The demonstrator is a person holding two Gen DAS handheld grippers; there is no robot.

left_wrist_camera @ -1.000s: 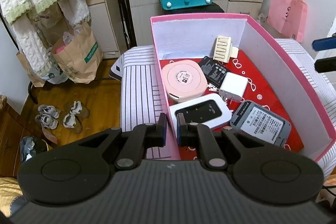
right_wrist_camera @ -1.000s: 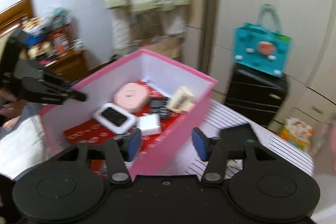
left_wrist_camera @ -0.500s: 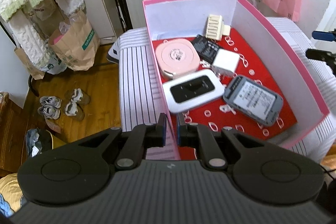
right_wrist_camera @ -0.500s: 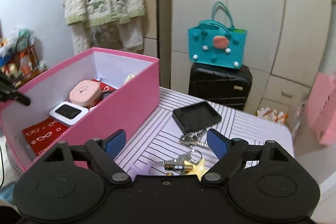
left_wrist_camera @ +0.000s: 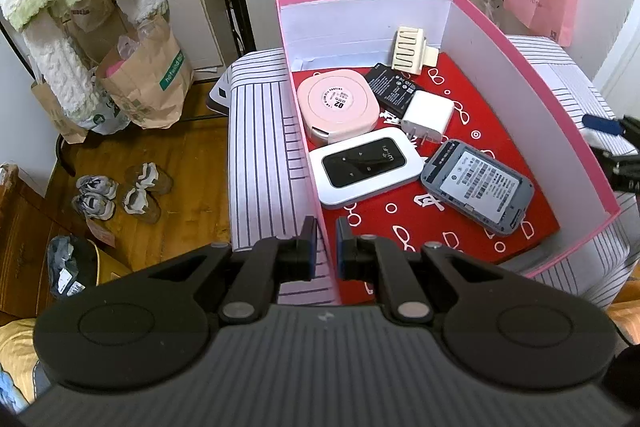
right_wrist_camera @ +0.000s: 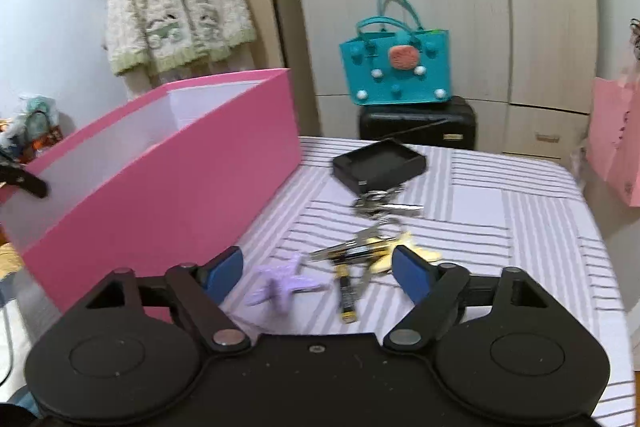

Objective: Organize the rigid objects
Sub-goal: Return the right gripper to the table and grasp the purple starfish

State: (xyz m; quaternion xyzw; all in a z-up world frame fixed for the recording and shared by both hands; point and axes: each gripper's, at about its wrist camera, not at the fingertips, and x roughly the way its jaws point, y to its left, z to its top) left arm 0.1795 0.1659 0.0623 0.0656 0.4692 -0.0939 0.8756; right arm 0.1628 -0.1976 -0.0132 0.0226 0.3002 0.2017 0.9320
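Pink box point(left_wrist_camera: 532, 67) with white inner walls and a red floor printed with small white glasses, standing on a white surface point(right_wrist_camera: 500, 211) with grey stripes. Left gripper point(left_wrist_camera: 326, 241) clamped on the box's near left wall, one pad outside and one inside, jaws nearly together with only the thin wall between them.

Inside the box: a rounded pink case point(left_wrist_camera: 338, 105) with a circular label against the left wall; just in front of it a white pocket router point(left_wrist_camera: 366, 167) with a black screen; a grey device point(left_wrist_camera: 478, 185) lying label-up toward the right; a white plug adapter point(left_wrist_camera: 428, 115) between them; a black battery point(left_wrist_camera: 392, 87) behind that; a cream ridged clip point(left_wrist_camera: 410, 51) propped at the back wall.

Right gripper point(right_wrist_camera: 318, 269) over the striped surface beside the box's outer pink side, jaws wide apart and closing, pressing on nothing. Seen between the blue pads point(right_wrist_camera: 412, 273): a lilac star-shaped piece point(right_wrist_camera: 280, 285), a small black-and-gold battery point(right_wrist_camera: 346, 293), a bunch of keys point(right_wrist_camera: 360, 249) with yellowish fobs. Farther back, a second key ring point(right_wrist_camera: 380, 205) touching a shallow black tray point(right_wrist_camera: 380, 163). Somewhat blurred, so finer detail unreadable.
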